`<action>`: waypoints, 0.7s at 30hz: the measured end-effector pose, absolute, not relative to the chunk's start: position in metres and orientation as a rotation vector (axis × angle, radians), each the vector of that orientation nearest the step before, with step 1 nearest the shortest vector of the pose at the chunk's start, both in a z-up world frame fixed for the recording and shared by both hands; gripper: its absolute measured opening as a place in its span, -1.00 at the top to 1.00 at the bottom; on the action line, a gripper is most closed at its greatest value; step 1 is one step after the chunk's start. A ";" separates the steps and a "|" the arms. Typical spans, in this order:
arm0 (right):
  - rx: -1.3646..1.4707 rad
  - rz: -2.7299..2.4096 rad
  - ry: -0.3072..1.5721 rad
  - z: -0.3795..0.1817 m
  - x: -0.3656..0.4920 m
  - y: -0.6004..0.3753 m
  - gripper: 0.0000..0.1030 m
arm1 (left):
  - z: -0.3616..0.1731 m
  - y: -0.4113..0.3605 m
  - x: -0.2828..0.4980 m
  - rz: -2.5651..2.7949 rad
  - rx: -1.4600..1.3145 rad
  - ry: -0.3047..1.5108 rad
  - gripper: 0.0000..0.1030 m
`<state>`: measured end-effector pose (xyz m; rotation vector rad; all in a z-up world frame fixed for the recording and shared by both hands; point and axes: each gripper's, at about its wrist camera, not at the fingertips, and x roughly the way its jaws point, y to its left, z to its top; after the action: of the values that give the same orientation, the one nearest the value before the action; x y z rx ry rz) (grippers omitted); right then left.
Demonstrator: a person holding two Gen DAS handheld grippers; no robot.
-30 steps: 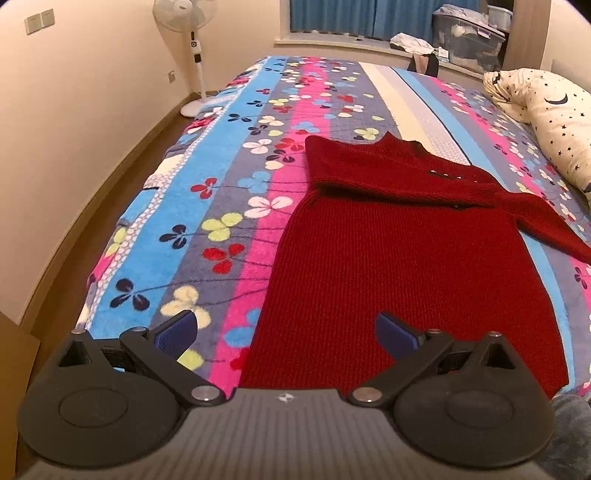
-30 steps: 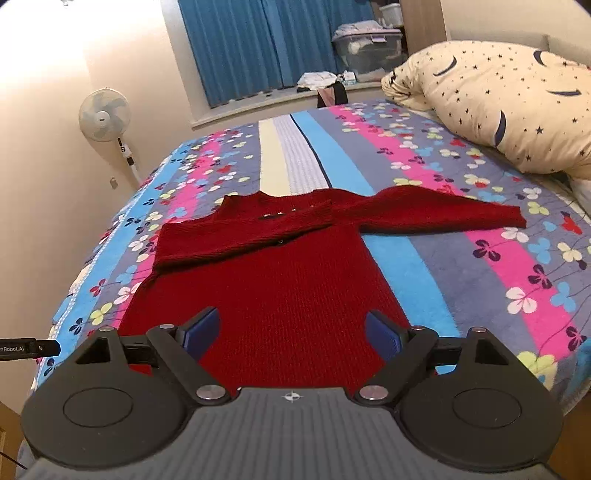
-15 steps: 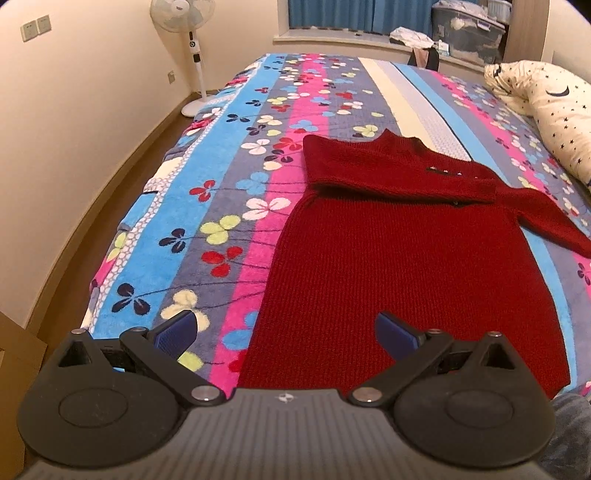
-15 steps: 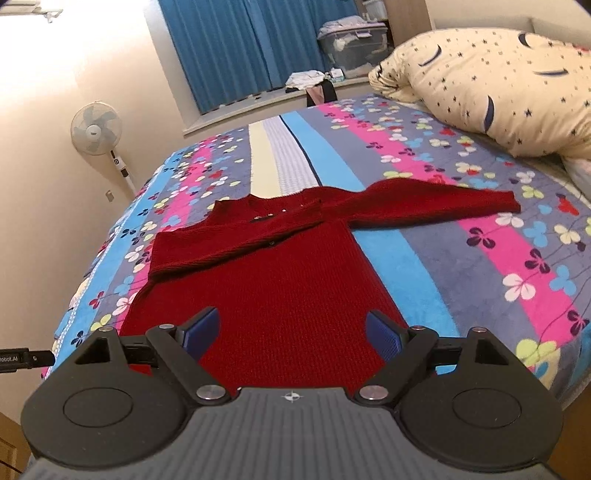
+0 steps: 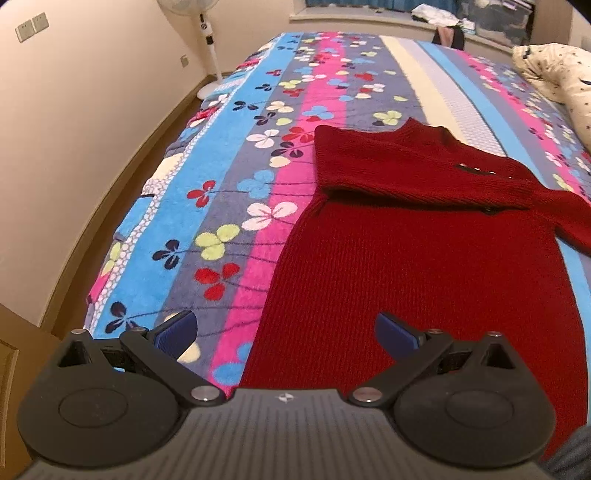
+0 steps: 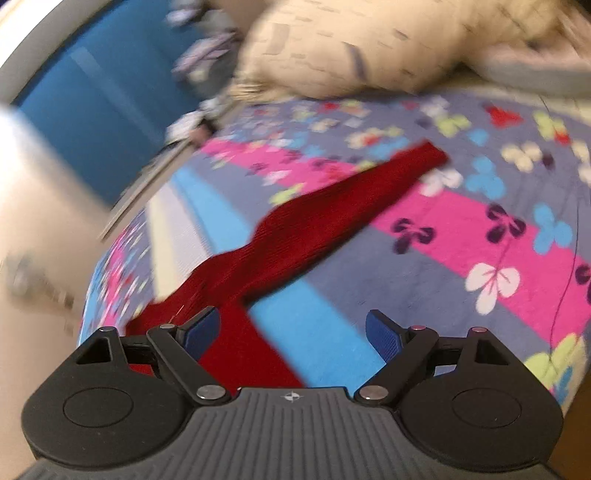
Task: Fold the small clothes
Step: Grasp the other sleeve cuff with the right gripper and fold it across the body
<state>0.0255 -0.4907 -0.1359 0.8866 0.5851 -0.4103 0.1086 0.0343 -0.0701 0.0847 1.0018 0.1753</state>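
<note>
A dark red knit sweater (image 5: 424, 258) lies flat on the striped flowered bedspread (image 5: 236, 192), its left sleeve folded across the chest. My left gripper (image 5: 286, 332) hovers open over the sweater's lower left hem, nothing between its blue pads. In the blurred, tilted right wrist view the sweater's right sleeve (image 6: 354, 199) stretches out over the bedspread (image 6: 480, 229). My right gripper (image 6: 291, 332) stands open just beside the sweater's right edge, below the armpit, with nothing between its pads.
A wall and wooden floor run along the bed's left side, with a standing fan (image 5: 207, 48) at the far corner. A star-patterned cream duvet (image 6: 354, 48) is heaped at the right. Clothes and a storage box (image 5: 491, 22) sit on the window ledge.
Both grippers came closer to the sweater. The right one swung right and rolled, so its view now tilts and looks along the outstretched sleeve. Both stayed open.
</note>
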 end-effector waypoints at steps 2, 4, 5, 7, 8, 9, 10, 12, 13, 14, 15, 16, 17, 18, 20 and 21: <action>0.985 -0.435 0.579 -0.155 0.046 -0.519 -0.69 | -0.078 0.033 0.125 0.186 0.062 1.022 -1.00; 1.029 -0.469 0.578 -0.173 0.065 -0.539 -0.69 | -0.088 0.033 0.142 0.199 0.046 1.042 -1.00; 1.041 -0.491 0.587 -0.184 0.080 -0.551 -0.69 | -0.092 0.033 0.152 0.211 0.044 1.049 -1.00; 1.045 -0.532 0.604 -0.200 0.102 -0.566 -0.69 | -0.101 0.034 0.169 0.238 0.048 1.055 -1.00; 1.046 -0.561 0.620 -0.210 0.114 -0.575 -0.69 | -0.104 0.035 0.178 0.253 0.051 1.056 -1.00; 1.048 -0.590 0.629 -0.219 0.124 -0.583 -0.69 | -0.107 0.038 0.186 0.268 0.054 1.056 -1.00; 1.052 -0.611 0.636 -0.227 0.135 -0.591 -0.68 | -0.109 0.041 0.194 0.283 0.058 1.056 -1.00; 1.043 -0.676 0.654 -0.242 0.155 -0.605 -0.67 | -0.115 0.048 0.207 0.315 0.071 1.064 -1.00; 1.037 -0.709 0.650 -0.247 0.163 -0.611 -0.67 | -0.119 0.052 0.213 0.335 0.084 1.069 -0.99; 1.026 -0.737 0.653 -0.252 0.172 -0.617 -0.66 | -0.124 0.056 0.218 0.360 0.104 1.077 -1.00; 1.019 -0.773 0.656 -0.257 0.180 -0.622 -0.67 | -0.130 0.060 0.222 0.384 0.126 1.086 -1.00; 1.015 -0.806 0.656 -0.262 0.186 -0.628 -0.71 | -0.134 0.064 0.225 0.399 0.143 1.095 -1.00; 1.005 -0.844 0.652 -0.268 0.194 -0.631 -0.80 | -0.141 0.069 0.228 0.419 0.162 1.110 -1.00; 0.980 -0.869 0.648 -0.270 0.202 -0.632 -0.87 | -0.147 0.074 0.231 0.438 0.178 1.130 -1.00; 0.883 -0.926 0.656 -0.269 0.219 -0.626 -0.48 | -0.159 0.086 0.235 0.456 0.183 1.163 -1.00; 0.832 -0.925 0.653 -0.266 0.228 -0.622 0.53 | -0.163 0.092 0.235 0.458 0.171 1.172 -1.00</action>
<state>0.2278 -0.6215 -0.2660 0.8320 0.6529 -0.9254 0.2349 0.0917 -0.1626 0.1710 1.1716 0.4578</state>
